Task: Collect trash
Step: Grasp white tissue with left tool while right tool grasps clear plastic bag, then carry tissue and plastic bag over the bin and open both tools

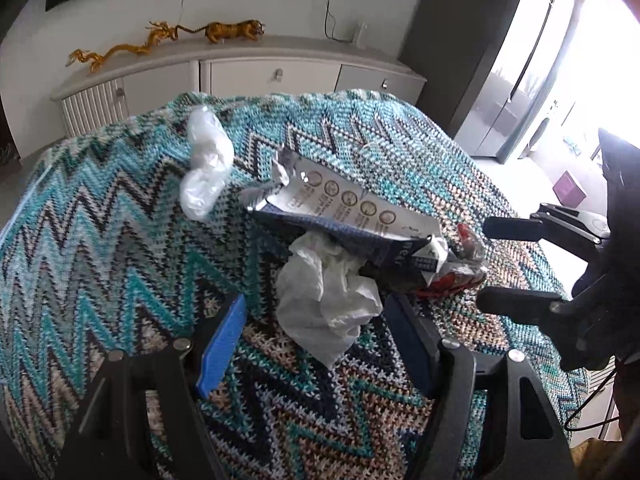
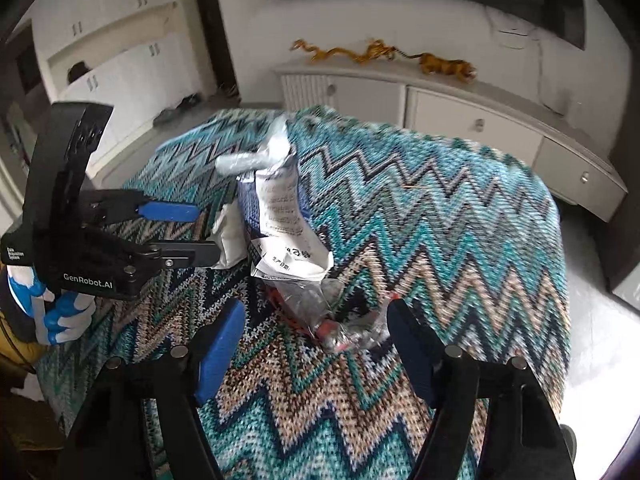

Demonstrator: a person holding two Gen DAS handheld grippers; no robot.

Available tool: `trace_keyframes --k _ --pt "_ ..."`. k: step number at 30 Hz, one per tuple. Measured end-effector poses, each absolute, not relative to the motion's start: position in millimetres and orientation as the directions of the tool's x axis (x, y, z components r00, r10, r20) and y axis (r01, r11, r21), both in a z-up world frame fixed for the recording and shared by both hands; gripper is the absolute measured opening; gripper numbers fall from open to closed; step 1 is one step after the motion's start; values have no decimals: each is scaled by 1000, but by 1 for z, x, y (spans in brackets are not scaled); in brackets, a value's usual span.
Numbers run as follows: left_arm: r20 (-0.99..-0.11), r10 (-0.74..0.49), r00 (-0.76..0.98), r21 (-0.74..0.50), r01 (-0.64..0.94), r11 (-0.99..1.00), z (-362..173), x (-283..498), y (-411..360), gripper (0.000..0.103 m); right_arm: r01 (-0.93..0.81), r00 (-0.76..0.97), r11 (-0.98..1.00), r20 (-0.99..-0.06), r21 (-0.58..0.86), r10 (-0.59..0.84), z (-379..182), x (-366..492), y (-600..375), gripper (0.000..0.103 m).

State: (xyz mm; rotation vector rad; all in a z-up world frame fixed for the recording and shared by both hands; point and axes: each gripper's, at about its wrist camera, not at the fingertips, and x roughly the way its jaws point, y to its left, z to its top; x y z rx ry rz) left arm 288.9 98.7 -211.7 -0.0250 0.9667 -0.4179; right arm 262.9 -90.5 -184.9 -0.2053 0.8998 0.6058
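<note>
Trash sits heaped on a zigzag blanket (image 1: 100, 208). The left gripper (image 1: 316, 320), jaws spread, brackets a crumpled tissue (image 1: 324, 300); no pad visibly presses it. The right gripper (image 2: 316, 320), jaws also spread, straddles a clear wrapper (image 2: 340, 320) below a printed pouch (image 2: 284, 216).

A zigzag-patterned knitted blanket (image 1: 120, 240) in teal, beige, black and white covers the supporting surface; what lies beneath it cannot be told. Resting directly on the blanket: a crumpled clear plastic bag (image 1: 206, 168) towards the far edge; a torn printed paper packet (image 1: 340, 208) at the centre; a crumpled white tissue (image 1: 324, 300) just beside and partly under the packet; and a crushed red-and-silver wrapper (image 1: 456, 272) touching the packet's other end.
</note>
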Motion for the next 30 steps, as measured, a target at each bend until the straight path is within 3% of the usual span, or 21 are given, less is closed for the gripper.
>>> trace_keyframes --k 4,9,14,17,20,22,30 --pt "-799 -354 487 -201 337 920 -219 292 97 66 -592 447 804 -806 59 388 -198 270 -83 68" --pt "-794 -357 491 -211 328 921 -220 294 99 55 -604 438 797 -828 17 349 -211 272 -75 53" --pt "-789 -378 485 -238 327 915 -217 293 103 26 -601 452 799 -830 -15 325 -209 266 -76 36" --pt "-786 -379 488 -238 326 915 -215 288 102 17 -603 452 798 -832 -19 322 -206 259 -77 31" --pt "-776 -375 507 -231 325 917 -209 277 103 12 -608 452 794 -831 -20 325 -201 248 -77 25" --pt "-768 -375 519 -232 321 918 -204 270 105 11 -608 452 793 -828 -14 331 -197 242 -79 16" --pt "-733 -357 579 -207 309 928 -181 234 116 10 -599 473 801 -806 3 357 -178 221 -80 14"
